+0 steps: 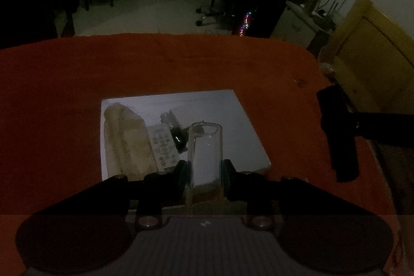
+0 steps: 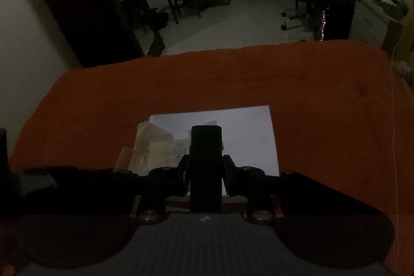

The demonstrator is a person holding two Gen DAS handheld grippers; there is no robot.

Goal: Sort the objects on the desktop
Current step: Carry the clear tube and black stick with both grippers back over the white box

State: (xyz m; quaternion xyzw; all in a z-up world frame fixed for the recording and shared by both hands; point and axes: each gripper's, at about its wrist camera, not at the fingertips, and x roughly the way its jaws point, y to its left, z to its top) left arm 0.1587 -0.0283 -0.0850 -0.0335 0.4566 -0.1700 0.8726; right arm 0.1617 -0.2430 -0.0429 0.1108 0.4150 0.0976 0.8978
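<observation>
A: Status, left gripper?
B: Fingers clamped on a clear tube, raised over the white sheet on the orange tabletop.
A: Right gripper?
B: Fingers clenched on a black cylinder, above the same sheet.
A: On the sheet?
B: Beige cloth, blister pack, small dark item.

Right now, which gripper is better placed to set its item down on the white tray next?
Probably the left. The left gripper holds the clear tube over the white tray, beside bare tray surface. The right gripper, holding a dark cylinder, looks equally close.
</observation>
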